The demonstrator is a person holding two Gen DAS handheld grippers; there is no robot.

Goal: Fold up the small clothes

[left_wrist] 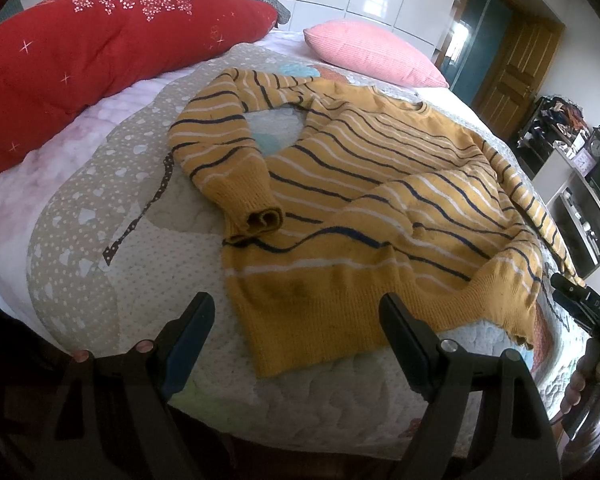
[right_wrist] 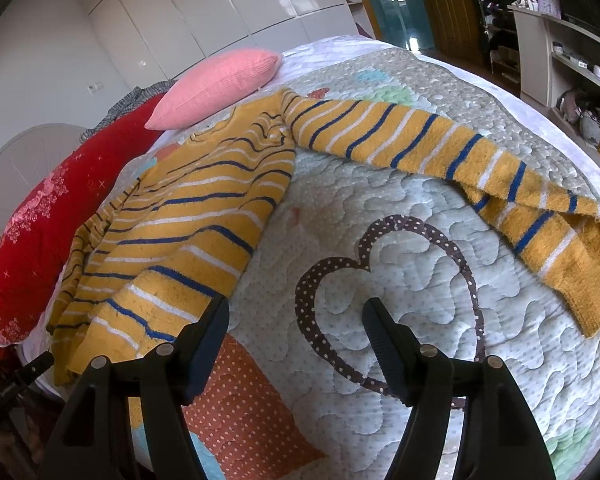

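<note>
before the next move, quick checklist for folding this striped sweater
1. Left gripper jaws open, empty: ok.
2. Right gripper jaws open, empty: ok.
3. Sweater lying flat on the quilt: not ok, body rumpled.
4. Left sleeve straight: not ok, bent, cuff resting on the body.
5. Right sleeve spread out: ok, lies away from the body.
6. Hem within the left jaws' reach: ok, just ahead.
</note>
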